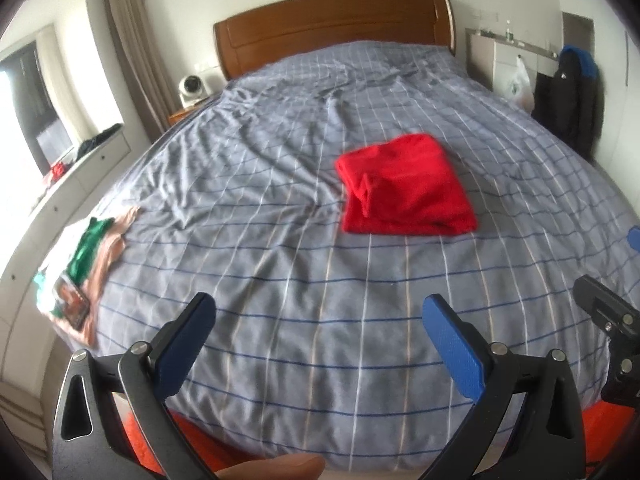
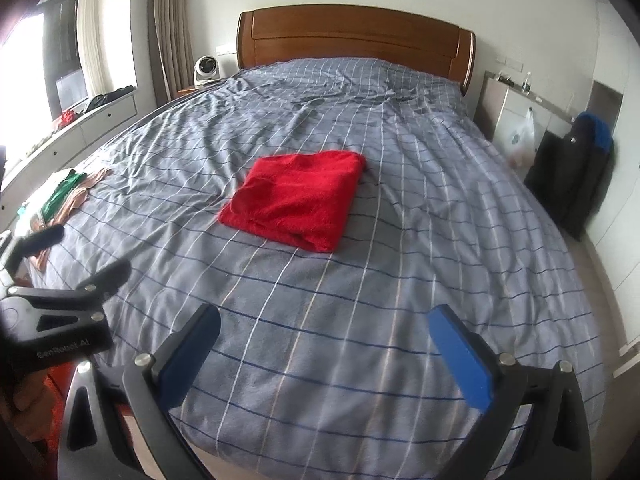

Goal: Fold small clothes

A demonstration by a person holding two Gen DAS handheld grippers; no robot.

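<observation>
A red garment [image 1: 406, 188] [image 2: 296, 198] lies folded into a rough square in the middle of the bed. My left gripper [image 1: 320, 312] hangs open above the near part of the bedspread, well short of the red garment, with nothing between its blue pads. Likewise open and empty, my right gripper [image 2: 326, 322] hovers over the near edge of the bed, facing the garment. In the right wrist view the left gripper [image 2: 76, 254] shows at the left edge. The right gripper's body [image 1: 608, 320] appears at the right edge of the left wrist view.
The bed has a grey-blue checked cover [image 1: 260, 240] [image 2: 420, 240] and a wooden headboard [image 1: 332, 20]. A pile of green, pink and white clothes [image 1: 86, 264] [image 2: 60, 196] with a phone on it lies at the bed's left edge. A dark jacket [image 2: 572, 176] hangs at the right.
</observation>
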